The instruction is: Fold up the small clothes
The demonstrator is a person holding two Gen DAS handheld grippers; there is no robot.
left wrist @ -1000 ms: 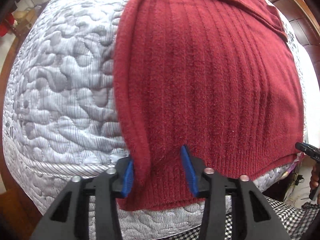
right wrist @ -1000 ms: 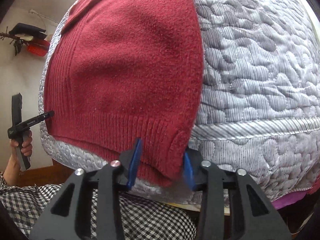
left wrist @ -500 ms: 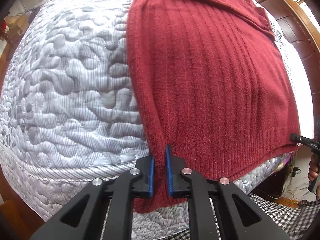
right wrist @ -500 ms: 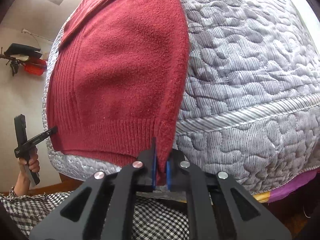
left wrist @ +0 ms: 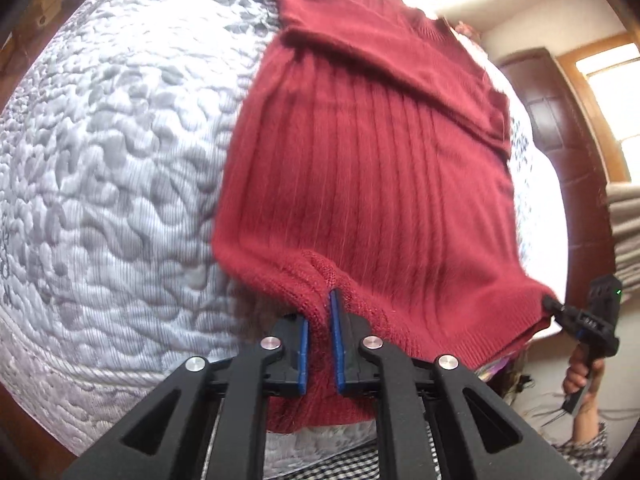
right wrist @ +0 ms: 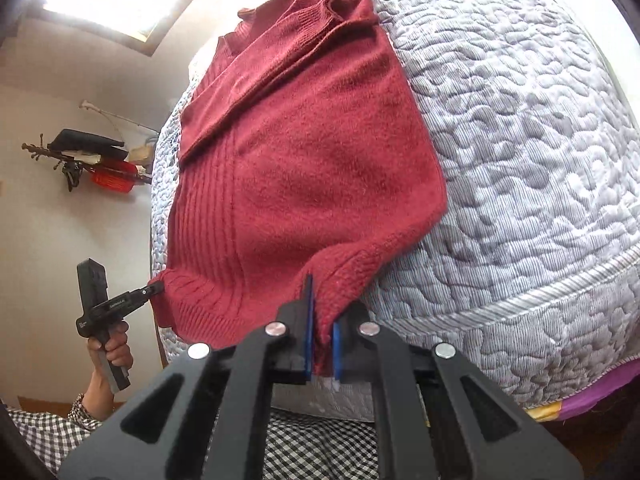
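Jaws of left gripper [left wrist: 319, 344] clamp the red sweater [left wrist: 372, 184] hem, now lifted off the quilted bed [left wrist: 112, 184]. Right wrist view: right gripper [right wrist: 321, 344] clamped on the other hem corner, likewise raised since earlier.

Sweater [left wrist: 368, 184] on quilted mattress [left wrist: 112, 184] — near hem at mattress front edge, collar far.

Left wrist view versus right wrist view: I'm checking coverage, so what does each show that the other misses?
Only the left wrist view shows a dark wooden door and window. Only the right wrist view shows a wall rack and the sleeve cuff. Both show the red sweater on the quilt, its hem pinched by the left hand-held gripper and right hand-held gripper.
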